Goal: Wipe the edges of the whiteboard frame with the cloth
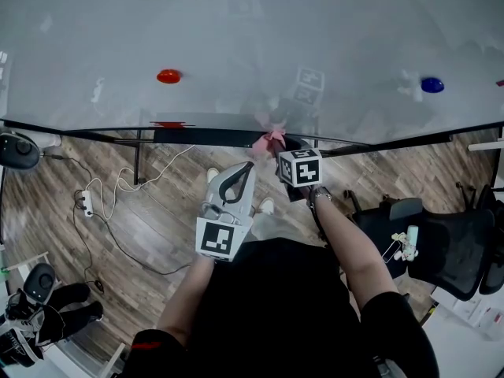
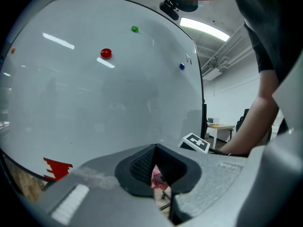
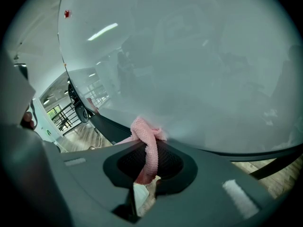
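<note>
Left gripper [image 1: 250, 166] jaws pressed together, empty; right gripper [image 1: 282, 145] pinching pink cloth [image 1: 270, 139] against whiteboard frame [image 1: 197, 136]

The floor [image 1: 157, 239], grey-brown wood planks, carries everything here. The whiteboard [image 1: 252, 38] stands on it by a thin black leg [image 1: 136, 160]. Just out from the whiteboard, beside that leg, a white power strip [image 1: 86, 203] lies flat, its white cable [image 1: 161, 170] looping back under the board. A round black base [image 1: 17, 150] sits by the whiteboard's left end, and a black office chair [image 1: 441, 246] stands near its right end.
</note>
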Demonstrator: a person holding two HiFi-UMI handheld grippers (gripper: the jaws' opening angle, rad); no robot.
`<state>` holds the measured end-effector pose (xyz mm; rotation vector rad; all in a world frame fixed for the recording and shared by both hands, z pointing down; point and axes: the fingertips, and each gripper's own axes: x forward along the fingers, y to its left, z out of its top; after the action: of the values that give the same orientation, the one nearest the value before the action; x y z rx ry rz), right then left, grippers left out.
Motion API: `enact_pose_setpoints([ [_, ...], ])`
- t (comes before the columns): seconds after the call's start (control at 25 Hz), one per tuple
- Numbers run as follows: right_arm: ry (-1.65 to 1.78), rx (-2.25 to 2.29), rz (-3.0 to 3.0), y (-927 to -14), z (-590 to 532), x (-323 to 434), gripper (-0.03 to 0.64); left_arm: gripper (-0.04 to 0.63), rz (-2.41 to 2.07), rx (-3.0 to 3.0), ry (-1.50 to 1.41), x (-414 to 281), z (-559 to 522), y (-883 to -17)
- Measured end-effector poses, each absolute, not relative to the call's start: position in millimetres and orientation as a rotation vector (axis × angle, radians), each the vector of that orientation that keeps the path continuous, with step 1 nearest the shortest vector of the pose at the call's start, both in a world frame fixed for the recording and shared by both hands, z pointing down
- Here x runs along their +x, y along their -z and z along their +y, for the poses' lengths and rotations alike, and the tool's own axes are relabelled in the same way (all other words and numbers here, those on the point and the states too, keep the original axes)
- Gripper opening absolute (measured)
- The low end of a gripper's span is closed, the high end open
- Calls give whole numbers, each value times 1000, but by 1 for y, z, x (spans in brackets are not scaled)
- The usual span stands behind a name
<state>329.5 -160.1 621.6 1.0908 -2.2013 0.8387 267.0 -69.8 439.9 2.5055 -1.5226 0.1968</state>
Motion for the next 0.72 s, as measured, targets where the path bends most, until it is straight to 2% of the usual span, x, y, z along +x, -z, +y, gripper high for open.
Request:
enact_pose_setpoints([
  [0.72,-855,1108,-2206,-621,-159,370,55,0,-1497,2548,-236,308,-70,-434],
])
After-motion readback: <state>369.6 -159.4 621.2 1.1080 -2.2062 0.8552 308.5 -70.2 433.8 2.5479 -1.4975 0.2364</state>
